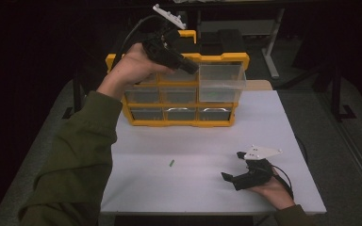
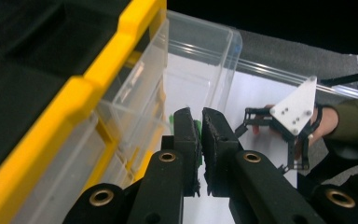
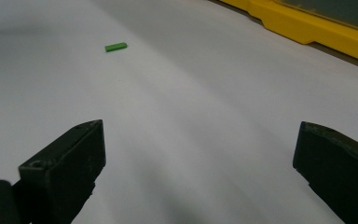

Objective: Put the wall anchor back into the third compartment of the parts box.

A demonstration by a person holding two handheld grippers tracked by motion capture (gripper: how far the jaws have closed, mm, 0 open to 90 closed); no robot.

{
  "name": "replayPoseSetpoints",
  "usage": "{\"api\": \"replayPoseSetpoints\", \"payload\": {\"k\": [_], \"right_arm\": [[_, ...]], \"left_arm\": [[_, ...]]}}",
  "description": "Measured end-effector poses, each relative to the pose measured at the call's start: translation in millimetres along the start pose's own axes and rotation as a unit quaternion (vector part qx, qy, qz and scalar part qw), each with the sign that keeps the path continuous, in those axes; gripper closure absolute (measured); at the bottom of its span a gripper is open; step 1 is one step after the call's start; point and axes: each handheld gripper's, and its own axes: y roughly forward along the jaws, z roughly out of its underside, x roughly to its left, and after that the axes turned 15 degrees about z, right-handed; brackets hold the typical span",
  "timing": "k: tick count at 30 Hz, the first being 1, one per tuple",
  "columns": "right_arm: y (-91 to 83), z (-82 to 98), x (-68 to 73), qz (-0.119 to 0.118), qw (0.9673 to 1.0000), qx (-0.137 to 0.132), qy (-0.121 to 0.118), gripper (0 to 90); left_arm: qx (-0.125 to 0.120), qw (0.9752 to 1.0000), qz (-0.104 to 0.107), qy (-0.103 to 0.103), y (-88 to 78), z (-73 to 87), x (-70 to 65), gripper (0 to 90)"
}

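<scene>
Left gripper point(image 2: 200, 123), upper middle of the high view, is pinching a small green piece point(image 2: 197, 127) over the open clear drawer point(image 2: 205, 60), so drop-off looks close. Another green piece point(image 1: 171, 163) waits mid-table; right gripper point(image 1: 232, 165) rests spread.

An olive-green sleeve point(image 1: 75, 155) is worn on each forearm. Both grippers are built of black parts with brass-ringed screw holes; black fingers point(image 2: 186, 135), a white three-cornered plate point(image 2: 296, 109) and a black cable point(image 1: 127, 37) are carried.
</scene>
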Motion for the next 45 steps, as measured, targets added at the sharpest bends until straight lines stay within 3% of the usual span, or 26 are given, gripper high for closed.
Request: {"api": "replayPoseSetpoints", "payload": {"k": [12,20,27,32,37,45], "right_arm": [[-0.2,0.8,-0.7,-0.001,1.0000,-0.001,0.001,1.7],[-1.9,0.9,-1.4,-0.002,1.0000,-0.004,0.001,1.6],[-2.4,0.9,-1.7,-0.002,1.0000,-0.005,0.000,1.6],[-2.3,0.8,-1.5,-0.001,1.0000,-0.005,0.000,1.6],[-2.0,1.1,-1.4,-0.002,1.0000,-0.004,0.002,1.7],[-2.1,1.1,-1.1,-0.001,1.0000,-0.002,0.003,1.7]], "left_arm": [[-0.007,1.0000,-0.002,-0.003,30.3,-23.2,14.3,85.2],[0.025,0.9996,-0.005,-0.009,56.6,-22.0,24.5,85.0],[0.047,0.9988,-0.003,-0.016,68.3,-18.7,27.1,84.0],[0.027,0.9995,-0.004,-0.013,60.4,-19.7,25.4,77.8],[0.005,0.9997,0.012,-0.022,44.6,-17.8,21.5,90.0],[0.008,0.9998,0.003,-0.020,17.3,-4.2,13.0,90.0]]}}
